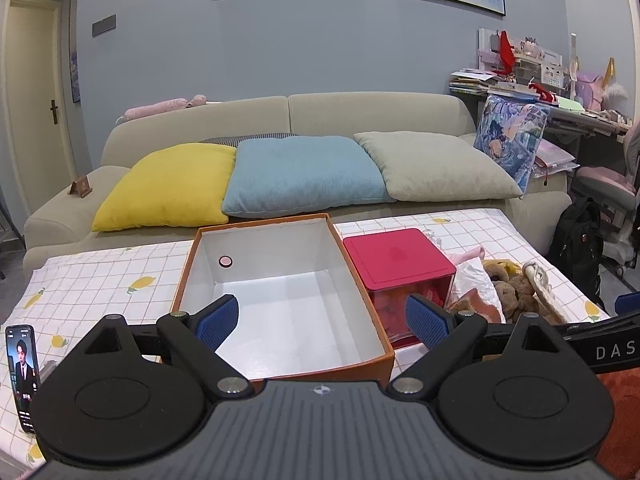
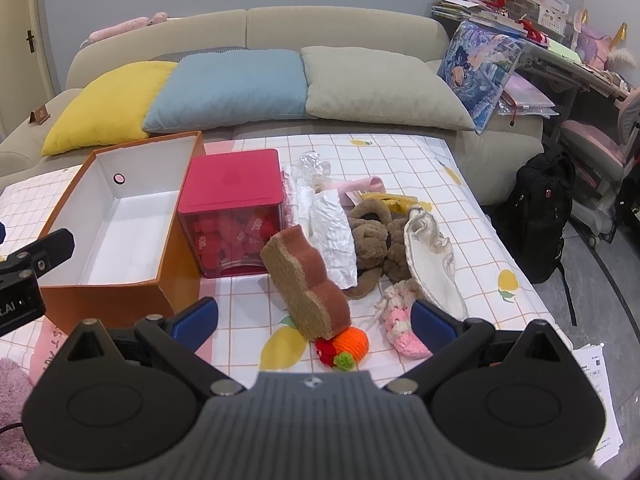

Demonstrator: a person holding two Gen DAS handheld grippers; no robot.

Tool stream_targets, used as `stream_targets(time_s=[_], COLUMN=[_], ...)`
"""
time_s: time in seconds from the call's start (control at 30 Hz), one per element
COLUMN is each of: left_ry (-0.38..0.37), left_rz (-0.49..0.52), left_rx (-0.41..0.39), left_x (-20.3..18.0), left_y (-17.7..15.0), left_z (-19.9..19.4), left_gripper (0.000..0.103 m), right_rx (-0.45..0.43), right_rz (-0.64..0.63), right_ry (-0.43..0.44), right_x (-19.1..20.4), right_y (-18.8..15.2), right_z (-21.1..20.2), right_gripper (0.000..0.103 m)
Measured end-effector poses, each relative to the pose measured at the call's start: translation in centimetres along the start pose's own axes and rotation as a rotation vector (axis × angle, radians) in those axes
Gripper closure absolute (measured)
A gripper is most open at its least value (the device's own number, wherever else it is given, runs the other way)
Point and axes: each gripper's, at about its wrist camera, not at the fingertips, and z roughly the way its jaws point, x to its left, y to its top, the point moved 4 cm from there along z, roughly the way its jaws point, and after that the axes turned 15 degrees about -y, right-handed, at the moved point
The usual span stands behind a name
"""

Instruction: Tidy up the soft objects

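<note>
Both claws gape, holding nothing. Just ahead of the right claw point(image 2: 314, 322), the sponge point(image 2: 308, 284) looks light and squashy; pinch its midsection.

Evenly, softly lit from overhead; bright indoors. Faint glare on the white floor of the orange box point(image 1: 288, 312). Short, weak shadows under the sponge point(image 2: 308, 280). Strong fisheye bending, dark corners at the edges. Sharp centre, slight softness outward.
</note>
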Motion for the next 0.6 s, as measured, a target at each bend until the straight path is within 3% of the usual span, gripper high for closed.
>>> stream_targets(time_s=[0.6], left_ry=[-0.011], left_rz=[0.010], left_rx=[0.038], left_x=[-0.39], left_y=[-0.10], left_z=[0.25], left_gripper=[0.000], right_rx=[0.032], right_rz=[-0.006], right_ry=[-0.007], right_x=[0.15], right_y=[0.06], right_z=[0.51], right_gripper=[0.003])
